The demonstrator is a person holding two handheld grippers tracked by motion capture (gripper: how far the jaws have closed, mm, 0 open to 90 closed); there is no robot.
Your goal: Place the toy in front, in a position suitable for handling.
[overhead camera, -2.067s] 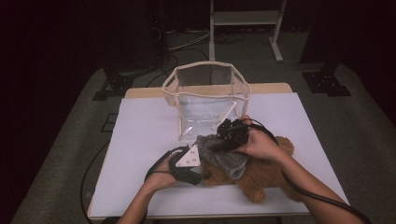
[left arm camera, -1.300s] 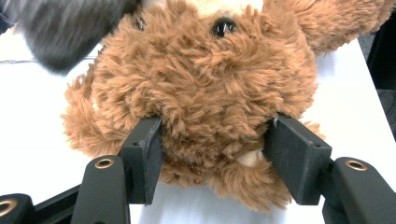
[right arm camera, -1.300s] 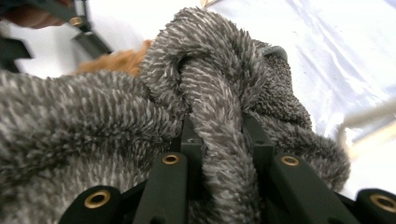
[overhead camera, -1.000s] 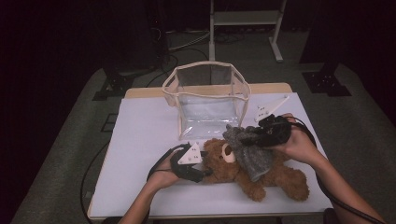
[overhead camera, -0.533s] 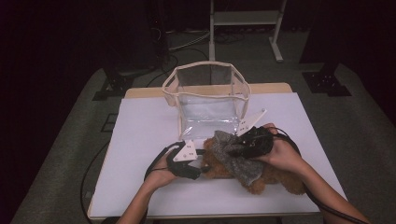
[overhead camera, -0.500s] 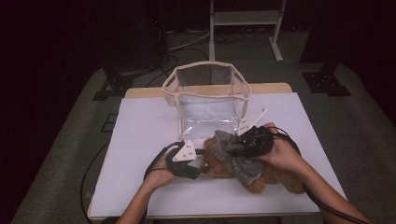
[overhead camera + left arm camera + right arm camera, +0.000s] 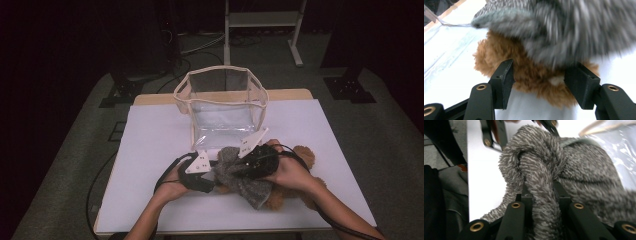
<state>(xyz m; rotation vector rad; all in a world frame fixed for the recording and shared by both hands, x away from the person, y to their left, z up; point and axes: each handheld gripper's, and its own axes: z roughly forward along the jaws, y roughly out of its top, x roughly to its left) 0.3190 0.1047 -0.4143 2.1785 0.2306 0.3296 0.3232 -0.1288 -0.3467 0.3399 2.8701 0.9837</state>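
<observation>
My left gripper (image 7: 537,82) pins the bear (image 7: 534,72) steady while my right gripper (image 7: 541,195), clamped on the cloth (image 7: 574,170), drapes it over the bear.

A clear plastic bin with a cream fabric rim (image 7: 220,102) is seen standing upright on the white table cover (image 7: 150,150), just beyond the grippers and a little toward the left one. A strip of bare wooden tabletop (image 7: 285,94) is shown past the bin, at the far edge. Farther off, beyond the table, a white metal stand (image 7: 265,20) is set on grey carpet (image 7: 75,165), with dark cables (image 7: 200,42) lying beside it.
</observation>
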